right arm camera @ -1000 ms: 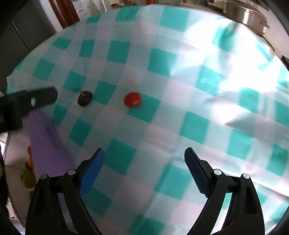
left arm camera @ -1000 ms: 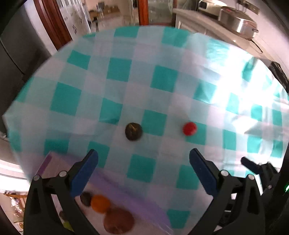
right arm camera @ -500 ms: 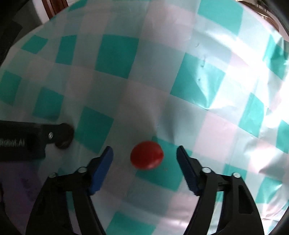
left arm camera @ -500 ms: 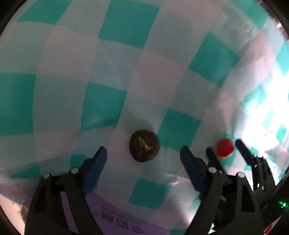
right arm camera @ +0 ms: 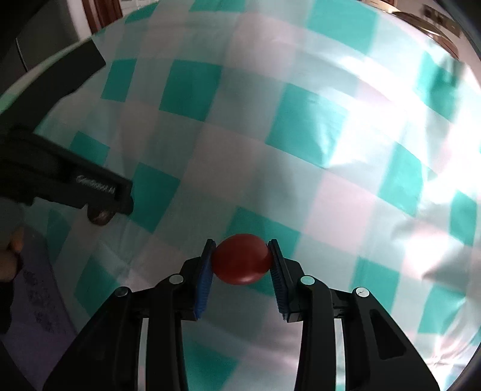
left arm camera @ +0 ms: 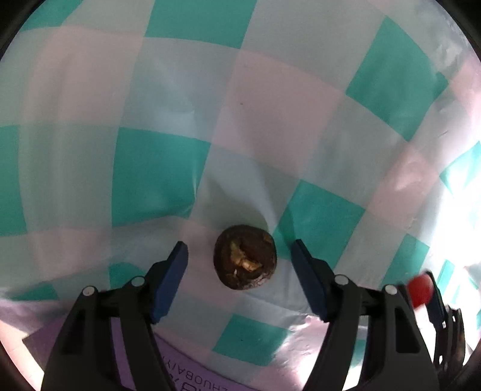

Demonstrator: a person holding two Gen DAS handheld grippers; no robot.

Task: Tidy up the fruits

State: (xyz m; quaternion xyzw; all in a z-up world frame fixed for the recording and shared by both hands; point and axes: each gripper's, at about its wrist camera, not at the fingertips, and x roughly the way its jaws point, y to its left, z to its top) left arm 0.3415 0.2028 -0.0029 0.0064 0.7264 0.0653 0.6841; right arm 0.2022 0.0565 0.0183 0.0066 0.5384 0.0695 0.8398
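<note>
A dark brown wrinkled fruit (left arm camera: 245,257) lies on the teal-and-white checked tablecloth (left arm camera: 270,105). My left gripper (left arm camera: 239,255) is open, its blue pads on either side of the fruit with gaps on both sides. My right gripper (right arm camera: 240,260) is shut on a small red tomato-like fruit (right arm camera: 240,263), just above the cloth (right arm camera: 270,135). The red fruit (left arm camera: 420,290) also shows at the right edge of the left wrist view. The brown fruit (right arm camera: 100,216) peeks out under the left gripper's finger in the right wrist view.
A purple-edged tray or bag with printed letters (left arm camera: 192,373) lies at the near edge under my left gripper; it also shows at lower left in the right wrist view (right arm camera: 39,300). A metal pot (right arm camera: 421,21) stands beyond the table at the far right.
Both grippers have moved down and forward onto the fruits. The left one now straddles the brown fruit and has narrowed. The right one has shut on the red fruit.
</note>
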